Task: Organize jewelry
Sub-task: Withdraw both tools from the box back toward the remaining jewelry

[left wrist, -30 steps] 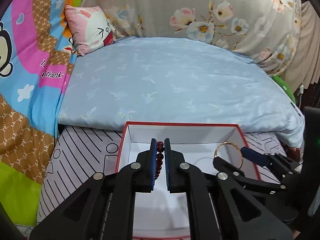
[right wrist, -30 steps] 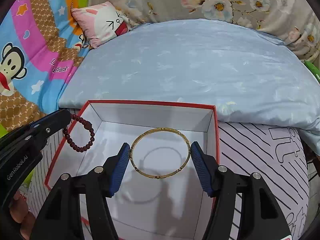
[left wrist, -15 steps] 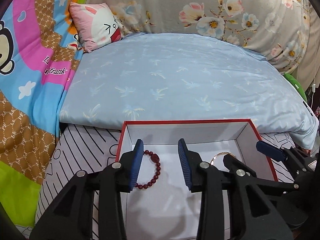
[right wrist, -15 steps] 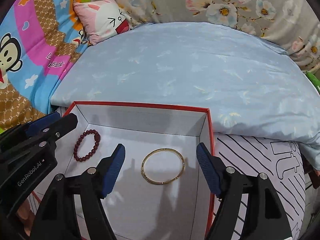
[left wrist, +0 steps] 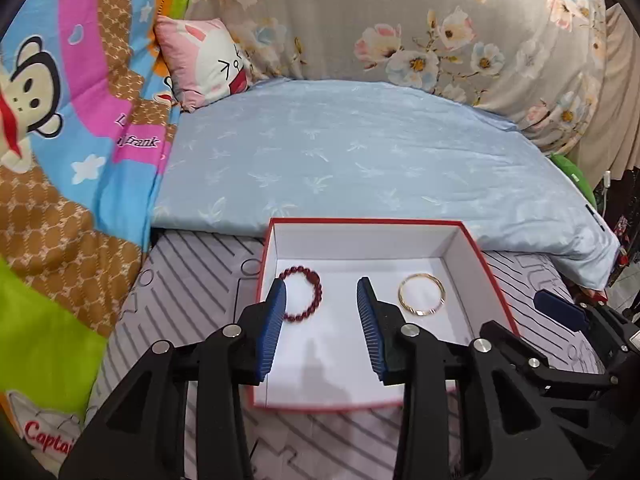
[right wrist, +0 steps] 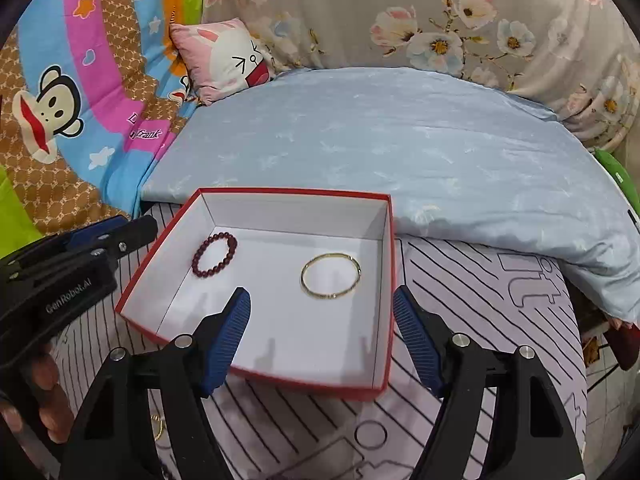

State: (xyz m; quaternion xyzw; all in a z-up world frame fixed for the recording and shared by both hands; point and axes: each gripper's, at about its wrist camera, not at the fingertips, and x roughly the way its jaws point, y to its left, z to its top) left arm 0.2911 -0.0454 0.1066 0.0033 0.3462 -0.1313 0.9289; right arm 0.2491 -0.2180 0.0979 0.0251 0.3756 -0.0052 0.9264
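Red-rimmed white box (left wrist: 472,240) (right wrist: 390,240) is sitting on a striped bed sheet (left wrist: 192,280) (right wrist: 480,280), w/ a folded light-blue quilt (left wrist: 360,152) (right wrist: 400,140) lying just behind its far wall. Nothing is blocking the box interior; only the gripper fingers are hanging over its near edge.

Inside, flat on the white floor: dark red bead bracelet (left wrist: 303,295) (right wrist: 214,253) on the left, thin gold bangle (left wrist: 421,294) (right wrist: 331,275) on the right, lying apart, not touching.

Left gripper (left wrist: 322,320) is hovering w/ jaws spread wide, gripping nothing; the bead bracelet is showing between and just past its blue pads (left wrist: 272,332). Right gripper (right wrist: 322,336) is also hovering w/ jaws released wide apart, holding nothing, the bangle lying ahead of them.

Left wrist view is showing the right gripper's tip (left wrist: 560,312) off the box's right side, plus a curtain (left wrist: 608,100) at far right. Right wrist view is showing the left gripper (right wrist: 80,256) beside the box's left wall, the person's fingers (right wrist: 44,396) on its handle, and a small gold item (right wrist: 159,428) on the sheet near the bottom, partly hidden, can't tell what.

Room: monkey-print blanket (left wrist: 60,120) (right wrist: 80,92) on the left, pink cartoon cushion (left wrist: 204,60) (right wrist: 228,60), grey floral fabric (left wrist: 400,20) (right wrist: 440,12) along the back.
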